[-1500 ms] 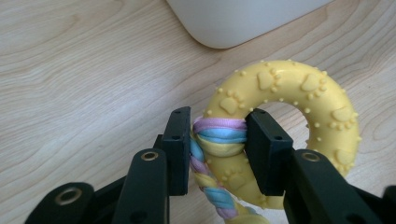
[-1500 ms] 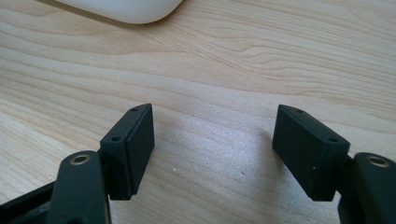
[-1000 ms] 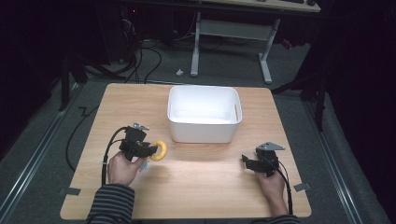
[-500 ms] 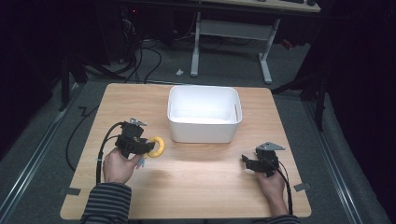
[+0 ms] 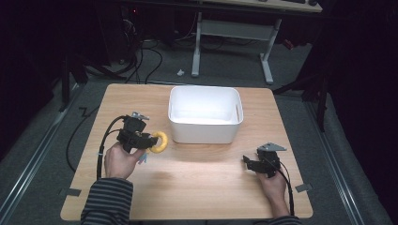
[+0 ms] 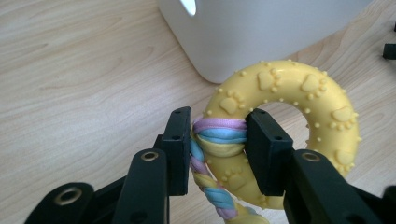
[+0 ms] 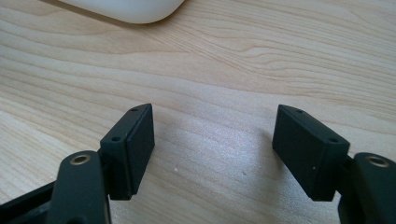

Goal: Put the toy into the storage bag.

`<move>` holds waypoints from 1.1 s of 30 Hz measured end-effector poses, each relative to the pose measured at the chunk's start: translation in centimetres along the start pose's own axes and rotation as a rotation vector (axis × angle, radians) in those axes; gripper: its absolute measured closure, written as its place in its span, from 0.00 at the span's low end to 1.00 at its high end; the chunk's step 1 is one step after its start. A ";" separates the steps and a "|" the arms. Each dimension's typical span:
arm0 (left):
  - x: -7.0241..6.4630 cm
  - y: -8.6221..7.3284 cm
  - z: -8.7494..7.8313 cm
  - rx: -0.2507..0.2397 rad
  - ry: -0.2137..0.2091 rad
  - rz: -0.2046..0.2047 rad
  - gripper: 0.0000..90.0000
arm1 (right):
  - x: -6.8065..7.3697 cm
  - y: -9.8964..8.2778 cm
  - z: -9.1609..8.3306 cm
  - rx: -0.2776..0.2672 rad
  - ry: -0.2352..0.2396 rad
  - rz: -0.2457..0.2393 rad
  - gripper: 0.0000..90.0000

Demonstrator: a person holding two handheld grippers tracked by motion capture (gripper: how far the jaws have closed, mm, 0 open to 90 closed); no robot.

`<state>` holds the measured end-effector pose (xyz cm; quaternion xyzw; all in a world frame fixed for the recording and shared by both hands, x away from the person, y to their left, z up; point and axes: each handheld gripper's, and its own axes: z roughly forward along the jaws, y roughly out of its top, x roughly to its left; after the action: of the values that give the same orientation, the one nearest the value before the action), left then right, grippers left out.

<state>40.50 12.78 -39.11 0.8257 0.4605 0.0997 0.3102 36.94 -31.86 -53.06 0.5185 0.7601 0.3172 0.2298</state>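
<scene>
Left gripper (image 6: 218,151) is clamped on a yellow ring toy (image 6: 299,107): jaws pinch the ring's rim where a braided rope (image 6: 219,135) of pink, blue and yellow strands wraps around it. Ring surface carries raised paw prints and small bumps. The rope runs down from the wrap between the jaws toward the bottom of the left gripper view.

High view: left gripper (image 5: 151,140) with the ring toy (image 5: 160,141) sits at the left-centre of the wooden desk (image 5: 206,187), held in the left hand (image 5: 121,160) (striped sleeve at the wrist). The toy is just beside the left front corner of a white bin (image 5: 204,132), apart from its wall. Whether the toy rests on the desk or is lifted off it cannot be told from here. In the left gripper view the bin's rounded corner (image 6: 261,32) stands directly behind the ring.

Right gripper (image 7: 214,149): jaws spread wide, nothing between them, bare wood grain below. A white curved edge of the bin (image 7: 126,9) shows at the top of that view.

High view: right gripper (image 5: 247,161) lies low at the right front of the desk, held in the right hand (image 5: 272,185), well apart from the toy. Bin appears empty inside.
</scene>
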 end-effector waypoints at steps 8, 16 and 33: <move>-0.6 1.9 -1.0 -0.041 -0.019 0.022 0.70 | 0.0 0.0 0.0 0.000 0.000 0.000 0.33; -0.9 2.8 -0.8 -0.022 -0.025 0.024 0.70 | 0.0 0.0 0.0 0.000 0.000 0.001 0.33; -2.4 6.0 -0.8 -0.019 -0.041 0.069 0.70 | 0.0 0.0 0.0 0.001 0.001 -0.002 0.33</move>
<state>43.03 8.88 -34.55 0.8401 0.4242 0.0976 0.3236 36.93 -31.86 -53.06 0.5177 0.7608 0.3171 0.2294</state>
